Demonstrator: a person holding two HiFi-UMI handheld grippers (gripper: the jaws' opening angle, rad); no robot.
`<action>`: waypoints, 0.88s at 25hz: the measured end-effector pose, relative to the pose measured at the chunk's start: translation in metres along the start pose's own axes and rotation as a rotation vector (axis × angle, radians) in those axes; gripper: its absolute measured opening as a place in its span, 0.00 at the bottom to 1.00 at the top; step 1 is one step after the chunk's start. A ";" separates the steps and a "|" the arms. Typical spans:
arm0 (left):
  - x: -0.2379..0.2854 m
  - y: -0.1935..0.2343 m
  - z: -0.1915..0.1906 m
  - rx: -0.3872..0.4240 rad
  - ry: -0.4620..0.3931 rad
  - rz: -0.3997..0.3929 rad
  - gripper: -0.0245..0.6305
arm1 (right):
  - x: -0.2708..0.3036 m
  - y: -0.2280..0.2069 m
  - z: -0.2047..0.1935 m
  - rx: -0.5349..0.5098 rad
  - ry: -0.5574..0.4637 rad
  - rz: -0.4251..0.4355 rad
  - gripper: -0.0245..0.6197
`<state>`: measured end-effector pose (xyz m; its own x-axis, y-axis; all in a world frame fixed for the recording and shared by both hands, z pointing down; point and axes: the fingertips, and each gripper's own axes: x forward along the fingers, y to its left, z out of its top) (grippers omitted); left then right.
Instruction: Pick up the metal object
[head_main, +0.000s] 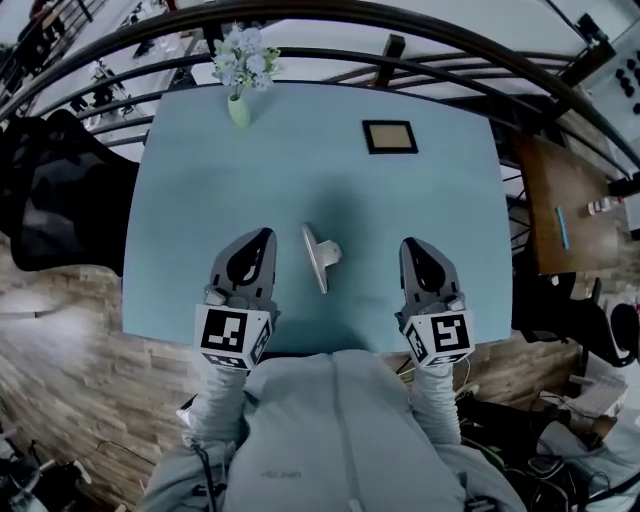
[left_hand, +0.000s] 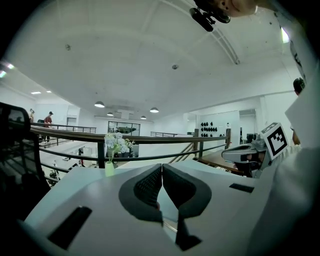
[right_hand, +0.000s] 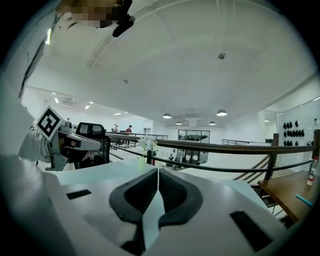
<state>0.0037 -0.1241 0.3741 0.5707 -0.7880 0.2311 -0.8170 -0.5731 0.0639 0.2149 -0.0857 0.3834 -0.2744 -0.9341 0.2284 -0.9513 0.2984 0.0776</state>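
The metal object, a thin silver plate with a small block on its side, lies on the light blue table near the front edge. My left gripper sits just left of it, shut and holding nothing. To the object's right, a little farther off, my right gripper is also shut and holding nothing. In the left gripper view the pads meet at the tips. In the right gripper view the jaws are closed too. I cannot make out the metal object in either gripper view.
A pale green vase of flowers stands at the table's far left, and a small black frame lies at the far right. A black chair is left of the table, a wooden desk to the right, and a railing behind.
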 end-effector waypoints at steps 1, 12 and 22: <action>-0.003 0.001 0.000 -0.003 0.005 0.013 0.08 | 0.002 0.001 0.000 0.000 0.004 0.016 0.08; -0.014 0.019 -0.002 -0.017 0.001 0.062 0.08 | 0.030 0.019 -0.005 0.005 0.009 0.097 0.08; -0.010 0.022 -0.001 -0.012 -0.002 0.047 0.08 | 0.036 0.031 -0.005 0.068 -0.007 0.194 0.19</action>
<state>-0.0203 -0.1282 0.3743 0.5321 -0.8142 0.2322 -0.8437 -0.5328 0.0652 0.1767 -0.1091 0.3991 -0.4539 -0.8619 0.2260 -0.8879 0.4589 -0.0328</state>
